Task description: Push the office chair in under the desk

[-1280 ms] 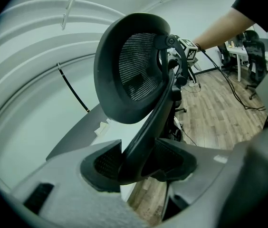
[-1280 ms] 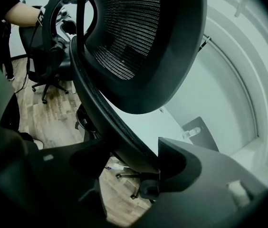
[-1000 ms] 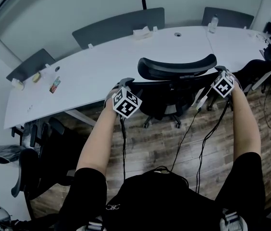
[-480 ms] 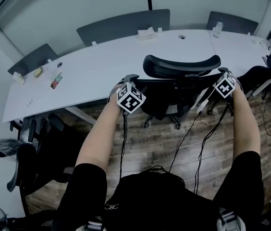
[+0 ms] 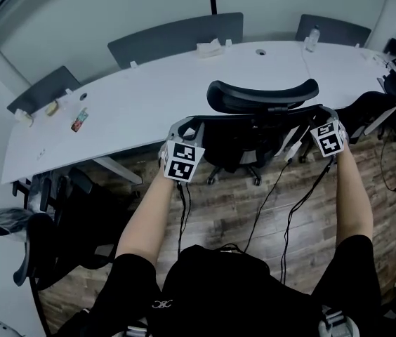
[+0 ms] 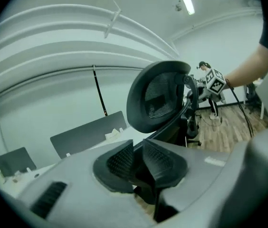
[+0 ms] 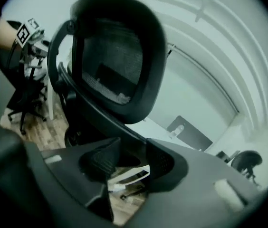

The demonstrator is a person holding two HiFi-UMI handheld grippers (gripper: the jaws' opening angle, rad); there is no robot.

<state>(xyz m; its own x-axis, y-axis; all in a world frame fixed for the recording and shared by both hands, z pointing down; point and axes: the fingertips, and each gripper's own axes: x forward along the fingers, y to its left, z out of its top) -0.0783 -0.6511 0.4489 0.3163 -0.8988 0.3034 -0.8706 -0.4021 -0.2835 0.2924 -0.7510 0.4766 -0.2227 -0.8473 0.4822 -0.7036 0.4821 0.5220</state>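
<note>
The black office chair [image 5: 261, 95] stands with its mesh back toward me and its seat partly under the white desk [image 5: 135, 104]. My left gripper [image 5: 186, 128] is at the left end of the back's top bar [image 5: 254, 117]. Its jaws are closing, and in the left gripper view the pads [image 6: 124, 159] press on the thin frame edge [image 6: 172, 127] below the headrest [image 6: 157, 94]. My right gripper [image 5: 321, 112] is at the bar's right end. Its jaws are also closing, with the frame bar [image 7: 100, 115] running between them; floor shows through the gap in my right gripper [image 7: 134, 152].
More black chairs stand at the left [image 5: 50, 223] and right [image 5: 377, 107]. Grey partitions [image 5: 177, 37] line the desk's far edge. A tissue box [image 5: 208, 48], a bottle [image 5: 312, 36] and small items [image 5: 80, 121] lie on the desk. Cables [image 5: 289, 209] hang over the wood floor.
Both grippers have dropped slightly onto the chair back's top corners and their jaws have narrowed around the frame. The chair itself stands about where it was.
</note>
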